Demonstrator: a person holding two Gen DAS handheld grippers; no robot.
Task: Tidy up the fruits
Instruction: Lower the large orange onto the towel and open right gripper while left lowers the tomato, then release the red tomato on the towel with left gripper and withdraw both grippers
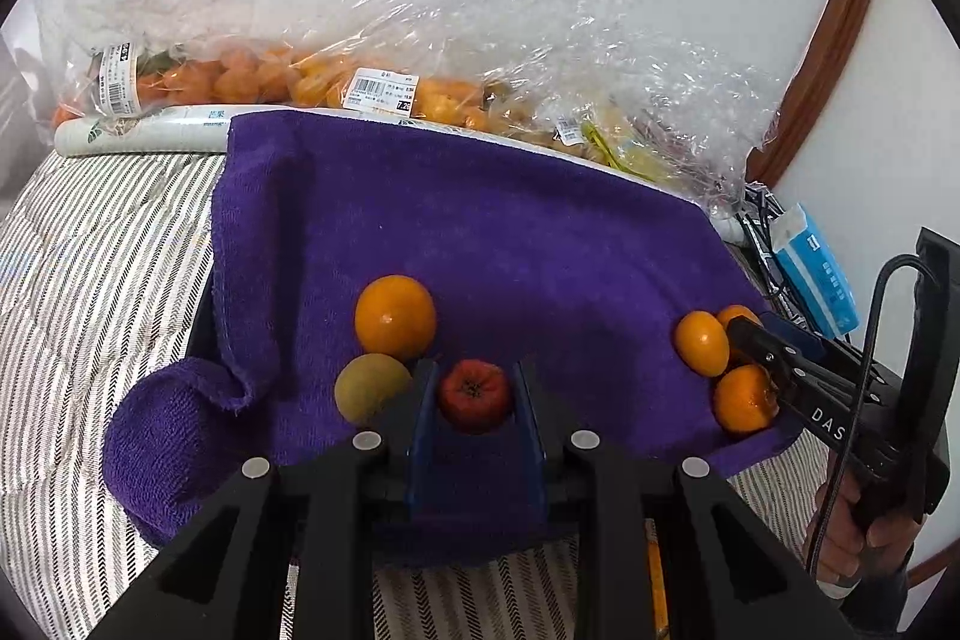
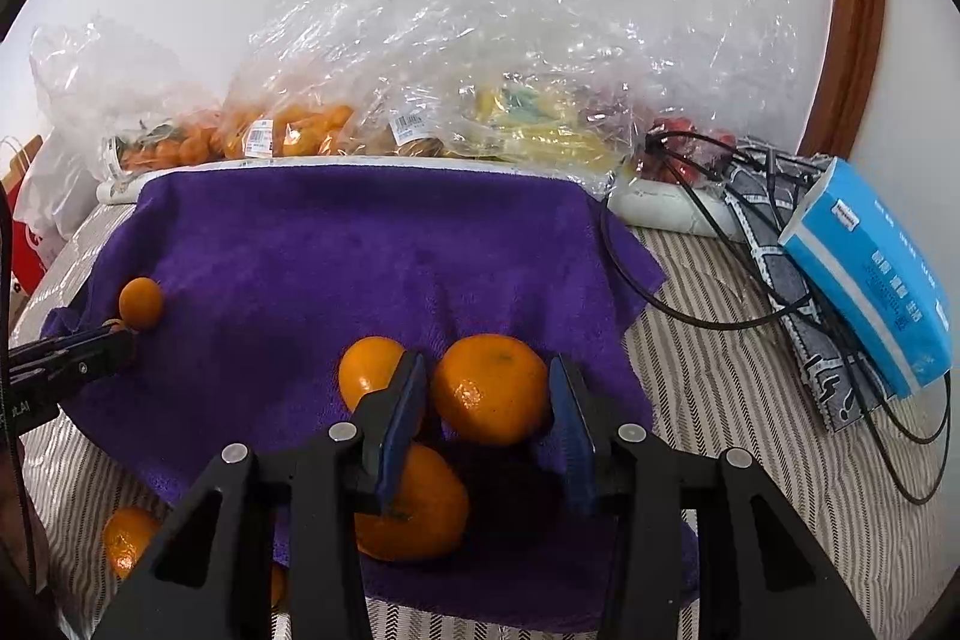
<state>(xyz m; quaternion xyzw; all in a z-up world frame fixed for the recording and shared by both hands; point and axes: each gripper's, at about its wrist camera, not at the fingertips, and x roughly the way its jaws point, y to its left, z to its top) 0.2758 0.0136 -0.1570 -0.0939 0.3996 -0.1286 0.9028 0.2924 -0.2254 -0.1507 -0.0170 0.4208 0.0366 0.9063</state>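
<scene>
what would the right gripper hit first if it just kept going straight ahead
Probably the orange already sitting between the right gripper's open fingers; beyond it lies only purple towel. Depth is hard to judge.

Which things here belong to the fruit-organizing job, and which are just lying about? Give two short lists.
Part of the job:
- red fruit between the left gripper fingers
- orange between the right gripper fingers
- large orange
- green-brown fruit
- purple towel

Lying about:
- blue tissue pack
- black cables
- bagged produce behind the towel
</scene>
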